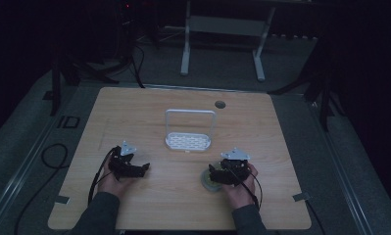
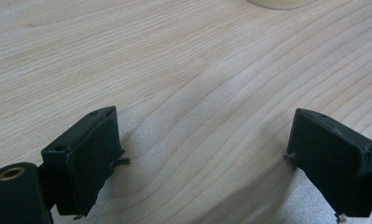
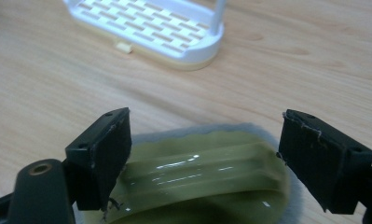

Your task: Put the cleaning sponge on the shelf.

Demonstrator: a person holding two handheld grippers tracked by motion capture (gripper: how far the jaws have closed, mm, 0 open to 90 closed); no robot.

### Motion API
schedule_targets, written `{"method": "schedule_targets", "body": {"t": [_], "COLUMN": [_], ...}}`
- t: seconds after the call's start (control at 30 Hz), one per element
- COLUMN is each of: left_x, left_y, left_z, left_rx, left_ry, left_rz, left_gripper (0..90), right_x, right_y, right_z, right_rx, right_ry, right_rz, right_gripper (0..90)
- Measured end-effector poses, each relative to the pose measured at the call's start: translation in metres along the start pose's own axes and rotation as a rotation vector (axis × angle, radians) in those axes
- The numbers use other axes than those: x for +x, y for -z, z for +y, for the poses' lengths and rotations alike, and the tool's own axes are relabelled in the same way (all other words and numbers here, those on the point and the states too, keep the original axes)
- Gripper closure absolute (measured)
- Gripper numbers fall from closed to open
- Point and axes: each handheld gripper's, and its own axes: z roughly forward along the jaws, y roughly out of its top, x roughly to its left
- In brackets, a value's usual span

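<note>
**Plate flat on the table, rack not yet loaded**

We are going left to right. The left gripper [image 1: 129,166] is resting low over the light wooden table [image 1: 149,205]; in its own view the jaws are standing wide, with bare wood grain between them and nothing held. Mid-table, farther back, we are seeing the white plastic slotted dish rack with a tall wire hoop [image 1: 188,131], upright and holding nothing. On the right, the right gripper [image 1: 222,175] is hanging just over the glossy olive-green round plate [image 3: 197,177], which is lying flat on a thin grey pad near the table's front right. The jaws are spread wide at either side of the plate, pads not pressing on it. We are judging this as an early stage: the plate sits well apart from the rack, no grip is made, and gripping, lifting and standing the plate in the rack all look left to do.
</note>
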Motion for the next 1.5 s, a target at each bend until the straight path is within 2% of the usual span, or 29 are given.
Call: {"method": "schedule_targets", "body": {"t": [0.23, 0.53, 0.8, 0.9, 1.0, 1.17, 1.33, 1.5], "left_x": [0.000, 0.000, 0.000, 0.000, 0.000, 0.000, 0.000, 0.000], "left_y": [0.000, 0.000, 0.000, 0.000, 0.000, 0.000, 0.000, 0.000], "left_z": [0.000, 0.000, 0.000, 0.000, 0.000, 0.000, 0.000, 0.000], "left_rx": [0.000, -0.002, -0.001, -0.001, -0.001, -0.001, -0.001, -0.001], "left_ry": [0.001, 0.002, 0.003, 0.003, 0.003, 0.003, 0.004, 0.004], "left_rz": [0.000, 0.001, 0.002, 0.002, 0.002, 0.002, 0.002, 0.002], "left_gripper": [9.5, 9.6, 9.6, 9.6, 9.6, 9.6, 9.6, 9.6], "right_x": [0.001, -0.011, -0.016, -0.016, -0.016, -0.022, -0.028, -0.033], "right_y": [0.004, 0.019, 0.031, 0.034, 0.034, 0.036, 0.039, 0.040], "right_z": [-0.006, -0.014, -0.022, -0.024, -0.026, -0.027, -0.024, -0.020], "right_rx": [0.022, 0.058, 0.064, 0.073, 0.093, 0.101, 0.120, 0.148], "right_ry": [0.034, 0.025, -0.011, -0.012, -0.006, -0.016, -0.002, 0.018], "right_rz": [0.026, 0.035, -0.008, 0.015, 0.030, 0.057, 0.072, 0.084], "right_gripper": [18.3, 22.6, 11.0, 12.9, 16.1, 28.1, 42.2, 50.2]}}
